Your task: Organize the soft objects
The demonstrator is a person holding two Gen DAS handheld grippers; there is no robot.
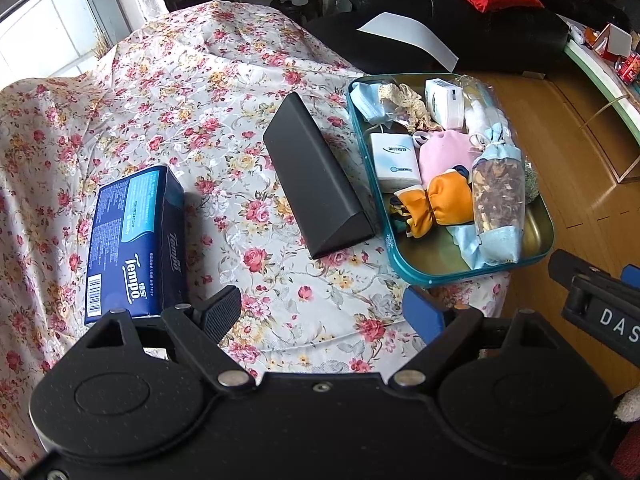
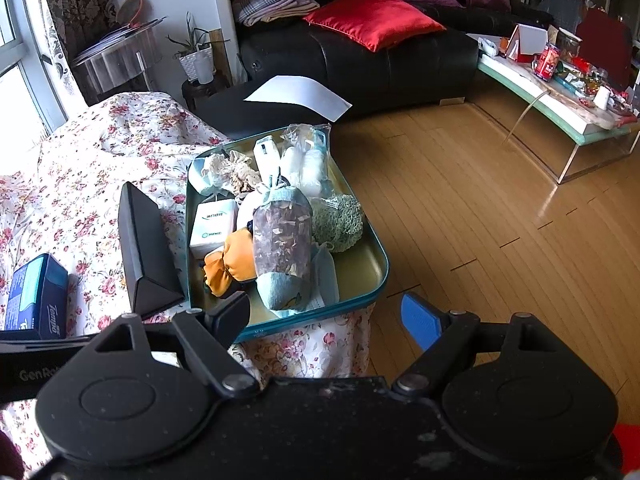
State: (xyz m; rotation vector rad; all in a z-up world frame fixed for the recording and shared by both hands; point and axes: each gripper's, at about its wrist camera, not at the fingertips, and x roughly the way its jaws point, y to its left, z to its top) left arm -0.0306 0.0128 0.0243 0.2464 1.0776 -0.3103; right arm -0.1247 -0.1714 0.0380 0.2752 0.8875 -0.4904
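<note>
A teal tin tray (image 1: 432, 274) (image 2: 356, 300) sits at the right edge of the floral-covered table. It holds soft items: a sachet of dried petals (image 1: 498, 200) (image 2: 282, 240), an orange fabric bow (image 1: 434, 202) (image 2: 232, 262), a pink pouch (image 1: 444, 156), a green mesh scrubber (image 2: 340, 218), face masks (image 1: 368, 98), lace (image 2: 234, 170) and small white boxes (image 1: 396, 160) (image 2: 212, 224). My left gripper (image 1: 324, 312) is open and empty above the cloth, near the tray's front. My right gripper (image 2: 326, 316) is open and empty at the tray's near edge.
A black triangular case (image 1: 320, 180) (image 2: 146, 248) lies left of the tray. A blue Tempo tissue pack (image 1: 134, 244) (image 2: 36, 296) lies further left. The right gripper's body shows in the left wrist view (image 1: 600, 304). Beyond are wooden floor (image 2: 480, 220), a black sofa (image 2: 360, 64) and a cluttered low table (image 2: 560, 92).
</note>
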